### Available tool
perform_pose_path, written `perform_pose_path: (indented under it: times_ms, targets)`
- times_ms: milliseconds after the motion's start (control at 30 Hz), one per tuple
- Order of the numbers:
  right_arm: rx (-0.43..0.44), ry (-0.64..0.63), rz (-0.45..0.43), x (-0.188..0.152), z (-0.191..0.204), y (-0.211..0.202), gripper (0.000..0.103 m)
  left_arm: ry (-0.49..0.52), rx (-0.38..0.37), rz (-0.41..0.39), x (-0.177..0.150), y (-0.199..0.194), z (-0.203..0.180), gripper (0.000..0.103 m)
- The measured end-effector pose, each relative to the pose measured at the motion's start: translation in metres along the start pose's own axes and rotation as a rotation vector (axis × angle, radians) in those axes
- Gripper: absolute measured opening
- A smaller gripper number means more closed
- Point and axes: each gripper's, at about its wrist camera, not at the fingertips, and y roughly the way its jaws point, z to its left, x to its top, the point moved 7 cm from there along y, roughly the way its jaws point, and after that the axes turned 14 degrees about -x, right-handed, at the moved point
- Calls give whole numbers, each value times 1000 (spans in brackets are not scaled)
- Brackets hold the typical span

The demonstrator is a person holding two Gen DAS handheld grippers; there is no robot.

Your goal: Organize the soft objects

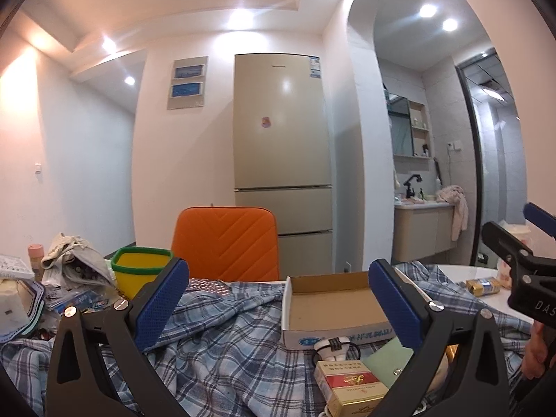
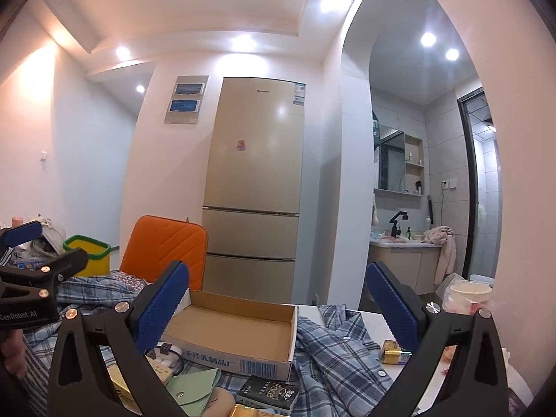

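On white round surface [image 2: 351, 316]: blue-and-white plaid cotton shirt [image 1: 222, 344], crumpled and spread loose, lying under most of the clutter. Shallow open cardboard box [image 2: 236, 333] sitting on top of shirt, nothing visible inside. Just in front of box: red-and-gold cigarette pack [image 1: 351, 382], pale green snap pouch [image 2: 193, 391], black small box with white lettering [image 2: 269, 394], coiled white cable with black tie [image 1: 333, 345]. Small gold carton [image 2: 394, 351] resting at shirt's right edge.

Left claw [image 1: 278, 304]: spread wide, empty, hovering above shirt, blue pads framing the box. Right claw [image 2: 278, 307]: also spread wide, empty, aimed at box and shirt collar area. Neither touching cloth.

Further back: orange quilted chair back [image 1: 226, 243], yellow bin with green rim [image 1: 140, 269], beige fridge [image 1: 281, 160] against wall.

Step, by judgement: barely begun, approach stage, shirt not gathered or folded. Likely next: get box and small hard items off the cloth, or pinch a free edge such as collar or hem with one claw, pin or lift with the other. Risk: pulling shirt with box still on it, dragging or tipping the lot.
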Motion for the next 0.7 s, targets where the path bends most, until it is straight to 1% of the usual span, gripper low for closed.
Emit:
perform_pose_path:
  times_ms: [133, 300, 467, 700]
  targets:
    - [-21, 35, 4, 2, -10, 1, 103, -31, 26, 3, -1, -1, 9, 103]
    - [-29, 63, 33, 1, -15, 6, 103, -42, 26, -1, -1, 0, 12, 103]
    - [-35, 58, 44, -2, -15, 8, 103, -35, 27, -4, -1, -2, 11, 103]
    - [-41, 56, 49, -4, -15, 8, 103, -66, 29, 5, -1, -3, 15, 103]
